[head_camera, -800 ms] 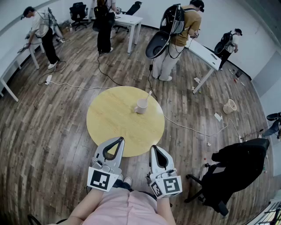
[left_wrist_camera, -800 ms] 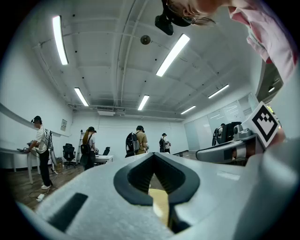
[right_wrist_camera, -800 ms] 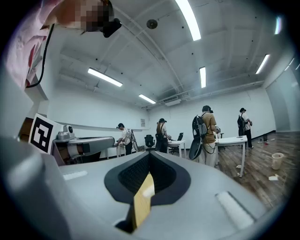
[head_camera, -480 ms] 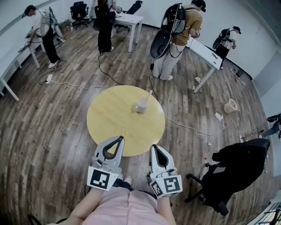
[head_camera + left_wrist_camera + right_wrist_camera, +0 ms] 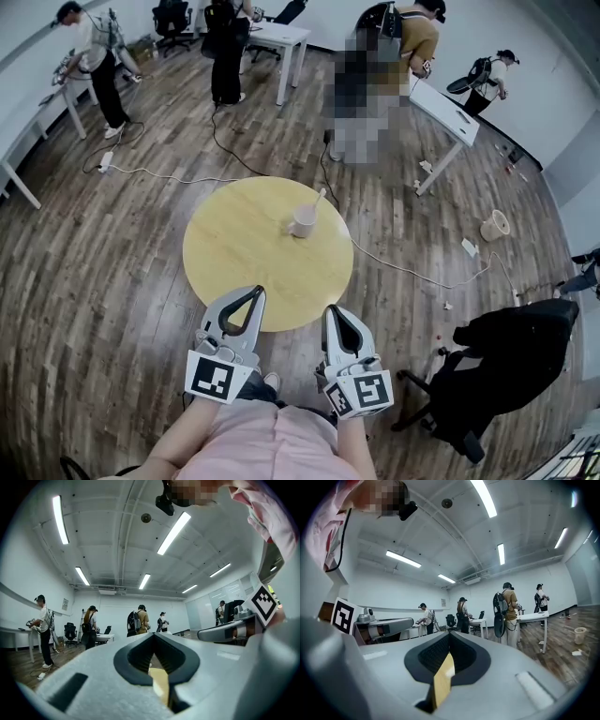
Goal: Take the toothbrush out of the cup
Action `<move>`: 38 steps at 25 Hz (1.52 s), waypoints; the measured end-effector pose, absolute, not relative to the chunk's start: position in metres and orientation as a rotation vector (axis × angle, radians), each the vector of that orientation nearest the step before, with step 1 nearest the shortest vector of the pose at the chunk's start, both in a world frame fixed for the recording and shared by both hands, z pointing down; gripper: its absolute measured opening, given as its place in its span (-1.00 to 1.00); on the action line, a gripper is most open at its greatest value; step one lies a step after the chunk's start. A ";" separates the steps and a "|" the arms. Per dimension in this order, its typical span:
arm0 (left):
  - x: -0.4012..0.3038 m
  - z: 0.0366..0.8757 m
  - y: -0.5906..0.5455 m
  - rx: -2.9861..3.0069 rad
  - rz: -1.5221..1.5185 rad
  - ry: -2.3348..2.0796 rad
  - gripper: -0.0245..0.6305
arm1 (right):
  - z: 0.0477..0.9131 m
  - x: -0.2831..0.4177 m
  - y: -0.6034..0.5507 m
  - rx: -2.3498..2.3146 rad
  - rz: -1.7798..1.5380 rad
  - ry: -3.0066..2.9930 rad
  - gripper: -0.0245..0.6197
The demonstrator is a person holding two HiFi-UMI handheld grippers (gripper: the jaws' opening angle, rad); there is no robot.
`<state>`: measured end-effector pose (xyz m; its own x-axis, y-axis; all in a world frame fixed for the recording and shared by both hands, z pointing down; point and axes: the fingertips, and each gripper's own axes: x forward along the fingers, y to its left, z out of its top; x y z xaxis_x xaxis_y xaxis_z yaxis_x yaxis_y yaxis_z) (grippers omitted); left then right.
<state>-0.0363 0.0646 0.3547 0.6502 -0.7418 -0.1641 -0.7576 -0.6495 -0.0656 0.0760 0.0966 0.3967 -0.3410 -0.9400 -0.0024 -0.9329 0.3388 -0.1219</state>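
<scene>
A pale cup (image 5: pixel 302 222) stands right of centre on the round yellow table (image 5: pixel 234 253), with a light toothbrush (image 5: pixel 318 200) leaning out of it to the upper right. My left gripper (image 5: pixel 256 293) and right gripper (image 5: pixel 332 310) hover side by side at the table's near edge, well short of the cup. Both are shut with nothing between their jaws. In the left gripper view the left gripper (image 5: pixel 153 635) has its tips touching, and in the right gripper view the right gripper (image 5: pixel 449 633) does too. Only a sliver of the table shows in each.
Wooden floor lies all round the table, with a cable (image 5: pixel 412 277) running off to the right. A black chair (image 5: pixel 502 361) draped with dark cloth stands at the lower right. Several people work at white desks (image 5: pixel 443 112) along the far wall.
The view has shifted slightly, so the table and grippers sit a little differently in frame. Both grippers stay shut at the table's near edge.
</scene>
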 end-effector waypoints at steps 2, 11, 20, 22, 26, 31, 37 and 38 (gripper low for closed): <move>-0.036 0.359 0.061 -2.734 0.178 1.263 -0.93 | 0.400 0.082 0.093 -1.767 -0.155 2.506 -0.92; -0.046 0.367 0.006 -2.744 0.184 1.307 -0.93 | 0.412 0.078 0.041 -1.766 -0.198 2.526 -0.92; -0.029 0.369 -0.090 -2.780 0.136 1.207 -0.93 | 0.408 0.083 -0.046 -1.803 -0.215 2.505 -0.92; -0.024 0.372 -0.106 -2.793 0.118 1.191 -0.93 | 0.410 0.086 -0.058 -1.820 -0.225 2.496 -0.92; -0.008 0.379 -0.132 -2.807 0.095 1.171 -0.93 | 0.416 0.097 -0.083 -1.841 -0.247 2.492 -0.92; 0.012 0.400 -0.167 -2.789 -0.024 1.155 -0.93 | 0.425 0.116 -0.129 -1.840 -0.278 2.495 -0.92; 0.034 0.424 -0.206 -2.852 0.025 1.224 -0.93 | 0.462 0.136 -0.189 -1.828 -0.358 2.519 -0.91; 0.037 0.427 -0.211 -2.856 0.023 1.229 -0.93 | 0.472 0.139 -0.198 -1.825 -0.379 2.524 -0.90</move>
